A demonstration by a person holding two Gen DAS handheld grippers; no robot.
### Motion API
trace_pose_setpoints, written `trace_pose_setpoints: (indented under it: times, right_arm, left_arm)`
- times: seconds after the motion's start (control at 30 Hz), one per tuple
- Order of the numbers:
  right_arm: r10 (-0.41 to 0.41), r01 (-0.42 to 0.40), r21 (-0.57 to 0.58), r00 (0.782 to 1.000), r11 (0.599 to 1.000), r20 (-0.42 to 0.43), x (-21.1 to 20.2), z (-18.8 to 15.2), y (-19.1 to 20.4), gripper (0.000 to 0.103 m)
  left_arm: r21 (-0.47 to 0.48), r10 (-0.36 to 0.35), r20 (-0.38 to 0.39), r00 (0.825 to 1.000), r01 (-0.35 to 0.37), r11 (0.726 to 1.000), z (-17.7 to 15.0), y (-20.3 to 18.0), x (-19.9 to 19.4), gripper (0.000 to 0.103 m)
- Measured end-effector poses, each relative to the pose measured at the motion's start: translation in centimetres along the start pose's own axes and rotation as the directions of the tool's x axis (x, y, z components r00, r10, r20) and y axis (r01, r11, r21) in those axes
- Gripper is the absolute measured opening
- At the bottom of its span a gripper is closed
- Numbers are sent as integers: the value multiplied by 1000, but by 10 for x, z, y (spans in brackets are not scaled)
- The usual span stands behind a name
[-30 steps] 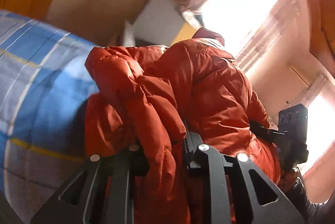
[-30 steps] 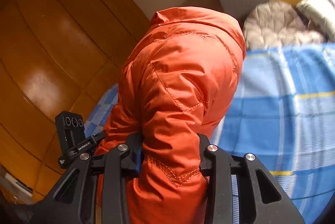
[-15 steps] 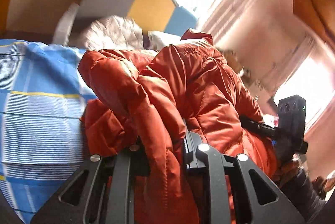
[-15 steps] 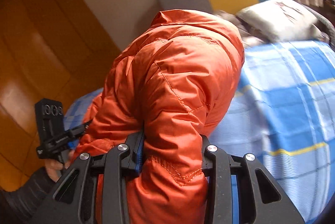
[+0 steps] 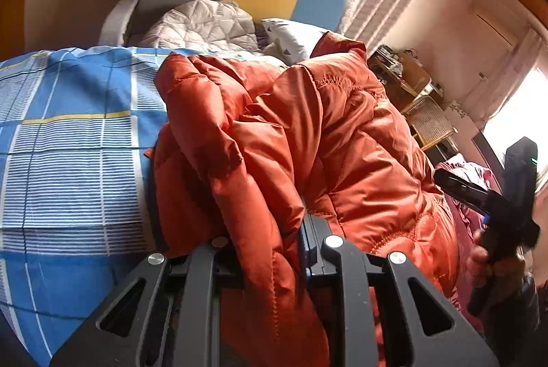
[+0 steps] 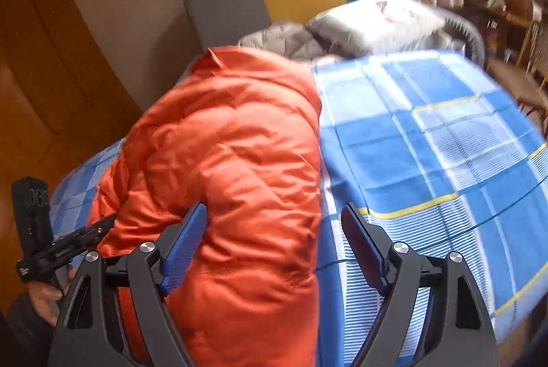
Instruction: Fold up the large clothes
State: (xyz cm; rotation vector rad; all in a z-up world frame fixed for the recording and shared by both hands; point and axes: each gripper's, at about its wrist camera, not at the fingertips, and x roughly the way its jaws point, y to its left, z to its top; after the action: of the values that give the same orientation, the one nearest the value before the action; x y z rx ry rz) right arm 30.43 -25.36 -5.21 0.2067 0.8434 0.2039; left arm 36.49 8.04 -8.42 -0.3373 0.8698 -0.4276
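both grippers are built of matte black plastic, each finger carried on an angular arm with a triangular cut-out and round silver screw heads at the pivots. the right gripper (image 6: pixel 274 243) has flat finger pads (image 6: pixel 183 245) faced in ribbed blue material. the left gripper (image 5: pixel 267 250) shows only a thin blue edge on the inner face of one finger. each hand grips a black handle topped by a boxy black block on a slim black bar; the right one bears a small green light. the left hand (image 6: pixel 46 295) and the right hand (image 5: pixel 496 267) each emerge from a dark sleeve.
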Motion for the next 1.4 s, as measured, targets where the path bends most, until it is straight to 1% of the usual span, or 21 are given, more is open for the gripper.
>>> trace_pose_setpoints:
  times: [0.07, 0.2, 0.27, 0.33, 0.37, 0.4, 0.43, 0.47, 0.57, 0.6, 0.63, 0.67, 0.7, 0.73, 0.77, 0.83, 0.9, 1.03, 1.1, 1.27, 1.4]
  right_arm:
    - [-14, 15, -21, 1000, 1000, 23, -7, -4, 14, 74]
    - [-66, 68, -103, 998, 992, 20, 4, -12, 43, 74]
    - [-95, 96, -130, 995, 987, 15, 5, -22, 54, 74]
    - [-94, 95, -110, 996, 989, 10, 10, -25, 51, 74]
    - [-91, 91, -107, 996, 990, 9, 11, -24, 53, 74]
    - [-91, 92, -110, 996, 990, 12, 11, -26, 54, 74]
    - [-89, 90, -108, 996, 990, 12, 13, -27, 55, 74]
    - [-87, 88, -118, 996, 989, 13, 15, -29, 57, 74]
    - [-95, 98, -194, 995, 976, 27, 18, -34, 68, 74]
    - [-101, 105, -216, 994, 971, 28, 21, -35, 71, 74]
    - [-101, 105, -224, 994, 969, 29, 21, -36, 73, 74]
    - [-98, 102, -230, 995, 968, 30, 21, -35, 73, 74]
    - [-95, 100, -234, 995, 967, 31, 22, -36, 71, 74]
    - [-93, 98, -234, 995, 967, 32, 20, -36, 72, 74]
    - [-88, 94, -232, 995, 968, 34, 19, -37, 71, 74]
    - [-90, 97, -236, 995, 967, 40, 19, -40, 72, 74]
    - [-84, 91, -219, 996, 971, 43, 20, -43, 71, 74]
    - [-108, 115, -210, 993, 971, 40, 26, -48, 80, 74]
    - [-127, 133, -207, 991, 969, 39, 30, -49, 85, 74]
    - [-153, 156, -152, 988, 976, 34, 46, -58, 87, 74]
    - [-186, 190, -151, 982, 970, 44, 53, -62, 91, 74]
  left_arm:
    - [-9, 12, 16, 1000, -12, 1000, -3, -6, -14, 23]
    - [4, 47, 74, 996, -47, 999, 0, -19, -34, 28]
    - [25, 84, 116, 990, -88, 996, 3, -29, -47, 29]
    - [30, 120, 165, 979, -126, 992, 6, -36, -61, 32]
    - [26, 124, 177, 976, -130, 991, 7, -39, -65, 33]
    - [26, 125, 195, 973, -132, 991, 9, -42, -70, 38]
    - [31, 119, 203, 972, -128, 991, 12, -45, -71, 39]
    - [46, 101, 214, 972, -113, 993, 16, -50, -72, 39]
    - [124, 94, 233, 968, -126, 984, 26, -71, -68, 39]
    - [165, 79, 235, 969, -120, 979, 31, -80, -64, 39]
    - [202, 84, 225, 971, -130, 971, 36, -88, -54, 40]
    - [211, 98, 216, 972, -144, 967, 40, -91, -49, 39]
    - [214, 102, 195, 976, -144, 966, 44, -91, -39, 34]
    - [208, 123, 172, 977, -158, 965, 46, -87, -29, 32]
    - [198, 140, 155, 978, -170, 965, 47, -85, -24, 28]
    - [161, 166, 107, 980, -182, 970, 43, -71, -6, 25]
    - [121, 160, 83, 984, -169, 978, 36, -58, 4, 24]
    - [73, 153, 95, 984, -160, 984, 20, -41, 13, 24]
    - [70, 152, 94, 984, -159, 985, 14, -34, 21, 24]
    - [86, 141, 101, 985, -150, 985, 7, -24, 34, 24]
    - [75, 142, 101, 985, -150, 986, 4, -20, 37, 24]
